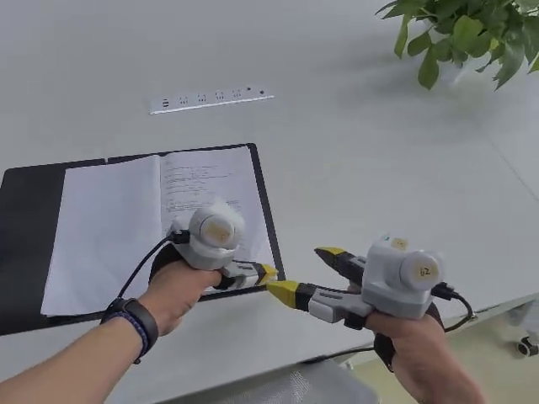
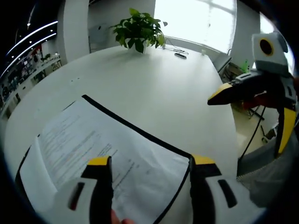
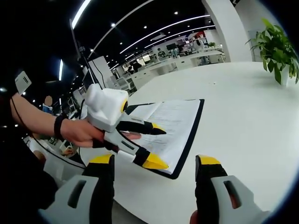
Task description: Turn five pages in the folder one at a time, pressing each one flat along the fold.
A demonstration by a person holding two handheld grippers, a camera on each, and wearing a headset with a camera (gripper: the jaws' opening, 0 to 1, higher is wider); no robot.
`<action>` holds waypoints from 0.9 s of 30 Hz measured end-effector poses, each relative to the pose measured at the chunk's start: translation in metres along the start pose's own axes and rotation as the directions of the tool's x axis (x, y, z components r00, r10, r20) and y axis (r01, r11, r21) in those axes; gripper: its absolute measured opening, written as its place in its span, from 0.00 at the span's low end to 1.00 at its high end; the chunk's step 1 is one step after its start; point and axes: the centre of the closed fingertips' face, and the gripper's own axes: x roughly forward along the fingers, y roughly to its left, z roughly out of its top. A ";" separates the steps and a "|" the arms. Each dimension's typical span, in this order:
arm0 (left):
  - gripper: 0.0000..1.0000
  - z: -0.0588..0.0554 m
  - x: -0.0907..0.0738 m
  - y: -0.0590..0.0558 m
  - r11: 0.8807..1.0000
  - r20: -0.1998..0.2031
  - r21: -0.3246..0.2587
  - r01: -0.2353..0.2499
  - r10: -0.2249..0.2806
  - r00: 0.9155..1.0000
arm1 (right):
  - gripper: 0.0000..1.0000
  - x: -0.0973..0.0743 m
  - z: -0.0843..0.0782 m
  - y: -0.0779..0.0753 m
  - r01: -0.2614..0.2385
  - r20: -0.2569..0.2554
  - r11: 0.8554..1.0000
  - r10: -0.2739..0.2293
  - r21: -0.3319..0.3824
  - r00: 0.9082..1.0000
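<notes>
A black folder [image 1: 25, 219] lies open on the white table, with white printed pages [image 1: 206, 189] spread across both halves. My left gripper [image 1: 257, 273] hovers over the folder's near right corner. In the left gripper view, the left gripper [image 2: 152, 161] is open and its jaws straddle that corner of the folder [image 2: 117, 154], holding nothing. My right gripper [image 1: 307, 272] is open just right of the folder, pointing left at the corner. In the right gripper view, the right gripper [image 3: 154, 159] is empty, and the left gripper [image 3: 135, 140] stands over the folder [image 3: 173, 123].
A white power strip [image 1: 210, 98] is set into the table behind the folder. A potted plant [image 1: 472, 34] stands at the far right. The table's front edge [image 1: 472, 316] runs close under my right hand, with a chair base [image 1: 526, 345] beyond it.
</notes>
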 end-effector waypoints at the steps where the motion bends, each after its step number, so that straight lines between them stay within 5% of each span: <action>1: 0.66 -0.002 0.001 0.000 1.000 -0.004 -0.005 -0.002 0.002 1.000 | 0.70 0.000 -0.001 0.000 -0.004 -0.004 1.000 0.004 -0.002 1.000; 27: 0.55 -0.008 0.001 0.010 0.997 0.007 0.052 -0.049 0.048 0.999 | 0.65 0.023 0.001 -0.008 -0.071 -0.042 0.997 0.071 -0.002 0.997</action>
